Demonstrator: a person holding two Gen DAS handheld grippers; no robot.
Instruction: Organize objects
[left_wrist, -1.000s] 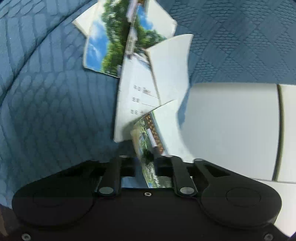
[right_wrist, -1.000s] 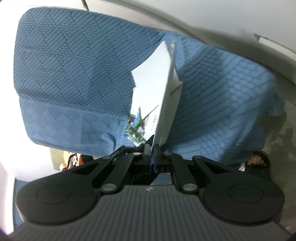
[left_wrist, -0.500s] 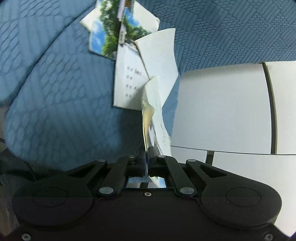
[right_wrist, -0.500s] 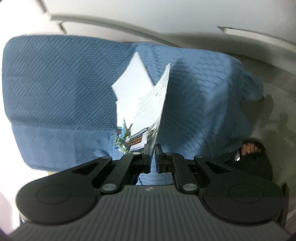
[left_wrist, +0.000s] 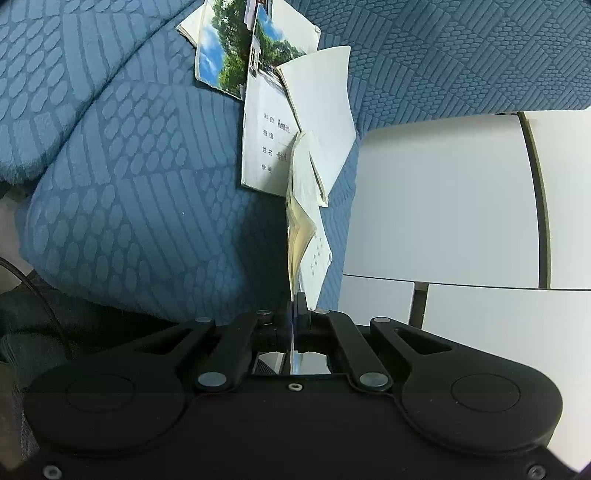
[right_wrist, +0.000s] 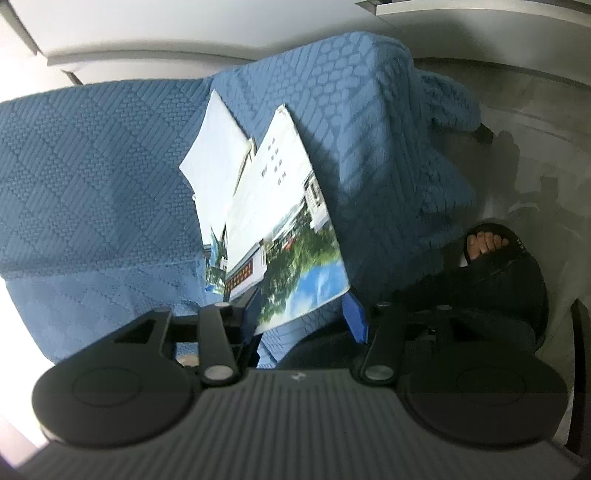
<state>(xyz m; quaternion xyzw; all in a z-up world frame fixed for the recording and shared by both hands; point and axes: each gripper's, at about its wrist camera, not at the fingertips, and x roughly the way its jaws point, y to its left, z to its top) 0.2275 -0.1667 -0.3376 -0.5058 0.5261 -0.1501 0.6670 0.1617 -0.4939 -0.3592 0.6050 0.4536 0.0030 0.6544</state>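
Left gripper fingers pinch one booklet by its edge, above the blue sofa. Right gripper gapes, gripping nothing; booklets lie against the sofa. Risk: your thin pinch slips, pages fan.

left claw: fingers pinched together | right claw: fingers spread wide

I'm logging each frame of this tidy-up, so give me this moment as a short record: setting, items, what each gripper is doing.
setting: blue patterned sofa, white cabinet beside it
items: notebooks with photo covers lying overlapped on the sofa
left gripper: shut on a thin notebook, seen edge-on, lifted
right gripper: open, a notebook cover in front of it
also visible: sandalled foot
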